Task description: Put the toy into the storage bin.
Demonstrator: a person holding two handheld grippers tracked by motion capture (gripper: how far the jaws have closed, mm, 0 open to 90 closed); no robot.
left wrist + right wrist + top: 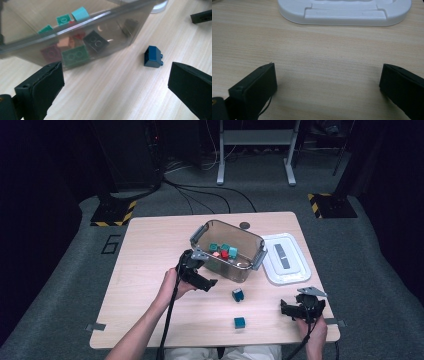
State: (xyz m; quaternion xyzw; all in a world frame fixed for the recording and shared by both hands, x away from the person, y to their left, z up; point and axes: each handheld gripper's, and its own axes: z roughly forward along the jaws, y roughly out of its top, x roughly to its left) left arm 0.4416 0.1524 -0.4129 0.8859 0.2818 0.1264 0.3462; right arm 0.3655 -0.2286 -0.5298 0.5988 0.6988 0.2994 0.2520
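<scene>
Smoky translucent plastic blurs much of what lies in the bin (75,32): through its wall you can pick out a green brick (75,56) and a black brick (96,41), but the reddish pieces behind them are hard to tell apart. Your left hand-held gripper (207,279) sits just beside the bin with its jaws spread wide and nothing between them. Ahead of it on the worktop (150,250) lies the dark blue brick (153,57), tipped on its side, studs facing the right of the left gripper view. A 2nd teal brick (239,322) lies nearer you. Your right hand-held gripper (295,307) is also wide and empty, facing the white lid (344,11), whose far edge is cut off.
</scene>
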